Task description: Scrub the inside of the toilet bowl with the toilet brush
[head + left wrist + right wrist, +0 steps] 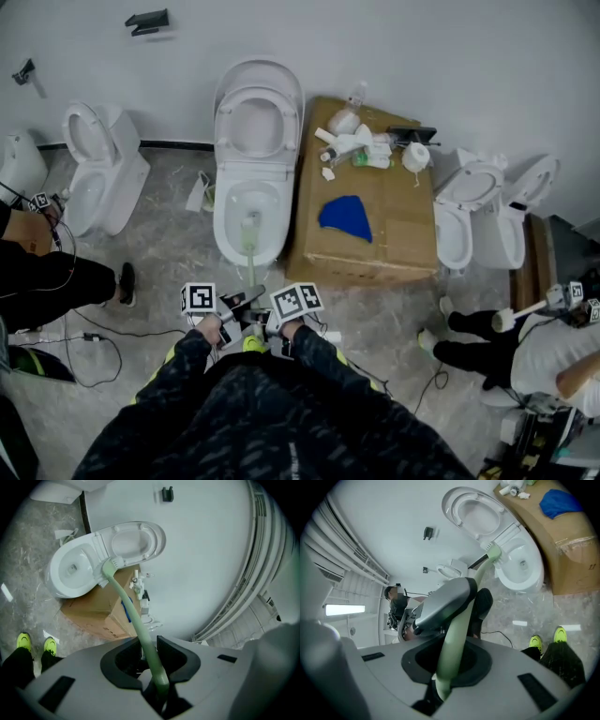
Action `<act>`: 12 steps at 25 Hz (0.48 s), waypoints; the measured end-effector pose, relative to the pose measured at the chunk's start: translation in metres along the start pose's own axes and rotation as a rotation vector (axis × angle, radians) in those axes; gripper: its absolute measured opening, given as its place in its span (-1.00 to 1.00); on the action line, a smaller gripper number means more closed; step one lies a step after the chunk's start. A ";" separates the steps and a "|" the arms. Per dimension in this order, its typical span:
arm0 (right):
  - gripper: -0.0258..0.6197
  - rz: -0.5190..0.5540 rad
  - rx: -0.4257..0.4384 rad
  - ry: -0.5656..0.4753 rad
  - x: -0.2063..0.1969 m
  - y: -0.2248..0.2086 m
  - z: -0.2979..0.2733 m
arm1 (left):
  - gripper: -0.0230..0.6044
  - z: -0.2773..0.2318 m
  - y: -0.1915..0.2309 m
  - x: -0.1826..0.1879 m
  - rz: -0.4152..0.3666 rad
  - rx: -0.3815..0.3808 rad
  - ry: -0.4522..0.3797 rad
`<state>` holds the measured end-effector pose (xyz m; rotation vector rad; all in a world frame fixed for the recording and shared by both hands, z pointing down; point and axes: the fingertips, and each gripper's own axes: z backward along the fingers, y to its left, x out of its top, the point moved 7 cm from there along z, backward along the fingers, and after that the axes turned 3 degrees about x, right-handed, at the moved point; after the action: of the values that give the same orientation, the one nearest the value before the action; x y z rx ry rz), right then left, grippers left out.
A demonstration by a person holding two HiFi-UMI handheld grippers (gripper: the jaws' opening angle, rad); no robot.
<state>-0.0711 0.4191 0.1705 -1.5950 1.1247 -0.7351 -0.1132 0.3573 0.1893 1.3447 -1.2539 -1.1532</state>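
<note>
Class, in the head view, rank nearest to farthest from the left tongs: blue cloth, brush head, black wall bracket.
1. Brush head: in the bowl, straight ahead of the left tongs.
2. Blue cloth: on the cardboard box, to the right.
3. Black wall bracket: far back, upper left.

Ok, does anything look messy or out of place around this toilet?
Yes. On the cardboard box right of the toilet, white bottles lie tipped in a heap at the wall end, and a crumpled blue cloth sits mid-box. On the floor left of the toilet lies torn packaging. Nothing looks spilled.
</note>
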 end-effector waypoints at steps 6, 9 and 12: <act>-0.81 0.046 0.015 0.055 -0.008 0.010 0.023 | -0.59 -0.011 -0.022 -0.019 0.029 -0.007 -0.033; -0.81 0.046 0.040 0.044 -0.008 0.010 0.036 | -0.59 -0.019 -0.024 -0.021 0.009 0.030 -0.020; -0.81 0.040 0.047 0.069 -0.014 0.005 0.047 | -0.59 -0.031 -0.026 -0.032 0.016 0.010 -0.028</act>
<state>-0.0374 0.4500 0.1529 -1.5139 1.1777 -0.7900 -0.0808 0.3914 0.1681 1.3284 -1.2895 -1.1596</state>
